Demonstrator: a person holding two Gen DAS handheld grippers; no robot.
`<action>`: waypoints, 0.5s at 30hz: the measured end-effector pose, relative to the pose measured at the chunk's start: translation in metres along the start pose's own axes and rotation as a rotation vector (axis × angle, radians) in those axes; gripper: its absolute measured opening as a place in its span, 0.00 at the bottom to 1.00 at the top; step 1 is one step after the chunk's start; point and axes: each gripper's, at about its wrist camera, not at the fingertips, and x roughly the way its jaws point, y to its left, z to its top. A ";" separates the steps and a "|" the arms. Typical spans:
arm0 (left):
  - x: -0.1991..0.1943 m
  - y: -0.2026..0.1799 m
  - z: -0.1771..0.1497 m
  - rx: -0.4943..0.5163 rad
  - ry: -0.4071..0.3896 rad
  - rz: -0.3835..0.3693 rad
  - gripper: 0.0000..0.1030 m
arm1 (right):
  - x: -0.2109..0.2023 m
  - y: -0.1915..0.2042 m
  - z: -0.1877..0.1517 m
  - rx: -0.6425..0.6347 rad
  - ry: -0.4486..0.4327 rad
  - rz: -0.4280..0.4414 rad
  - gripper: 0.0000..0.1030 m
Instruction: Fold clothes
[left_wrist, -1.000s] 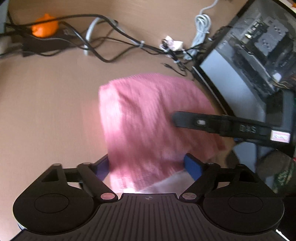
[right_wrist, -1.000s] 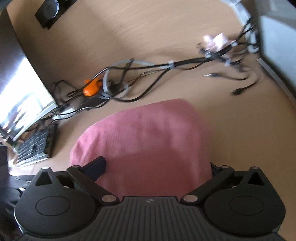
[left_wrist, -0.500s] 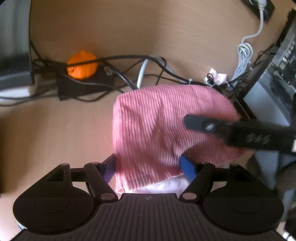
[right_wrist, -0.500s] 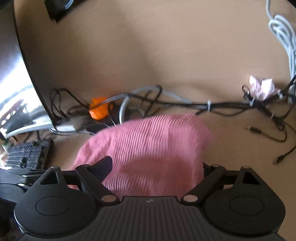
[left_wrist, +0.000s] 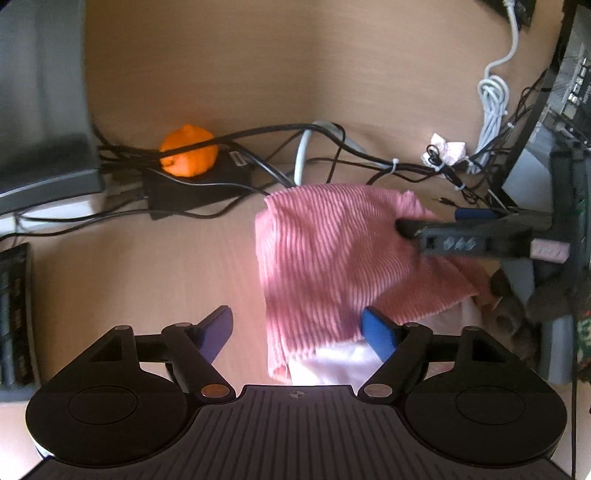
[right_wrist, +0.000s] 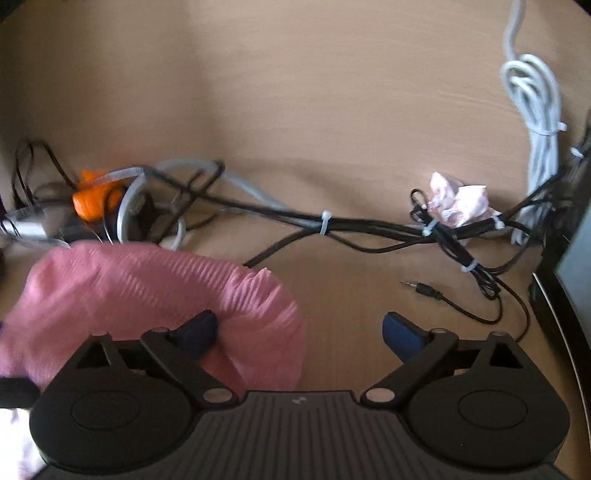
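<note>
A pink ribbed cloth (left_wrist: 332, 258) lies folded on the wooden desk (left_wrist: 147, 266), over a white garment (left_wrist: 332, 363) that shows at its near edge. My left gripper (left_wrist: 297, 330) stands wide with its jaws opening. The cloth's near end lies between them, touching only the right blue finger (left_wrist: 376, 332). From the right, my right gripper's finger (left_wrist: 410, 227) reaches onto the cloth. In the right wrist view the pink cloth (right_wrist: 147, 295) bulges over the left finger (right_wrist: 199, 328). The right gripper (right_wrist: 301, 332) is wide and opening, its other finger clear of the cloth.
Behind the cloth runs a tangle of black cables (left_wrist: 295, 147) with a black power block (left_wrist: 192, 188), an orange object (left_wrist: 188, 155), a crumpled tissue (left_wrist: 447, 147) and a coiled white cable (left_wrist: 491, 99). A computer case (left_wrist: 565, 92) stands right, a monitor (left_wrist: 40, 110) and keyboard (left_wrist: 14, 314) left.
Both cameras have tilted up toward the back of the desk. The cloth has slid from the middle of each gripper: to the right in the left view, to the left in the right view.
</note>
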 end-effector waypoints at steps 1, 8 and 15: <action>-0.006 0.000 -0.004 0.000 -0.002 -0.018 0.81 | -0.012 -0.007 -0.002 0.024 -0.014 0.018 0.93; -0.007 -0.020 -0.037 0.141 0.044 0.014 0.86 | -0.076 -0.015 -0.049 -0.052 -0.039 0.038 1.00; 0.018 -0.017 -0.030 0.090 0.050 0.151 0.87 | -0.040 -0.001 -0.070 -0.171 0.004 -0.021 1.00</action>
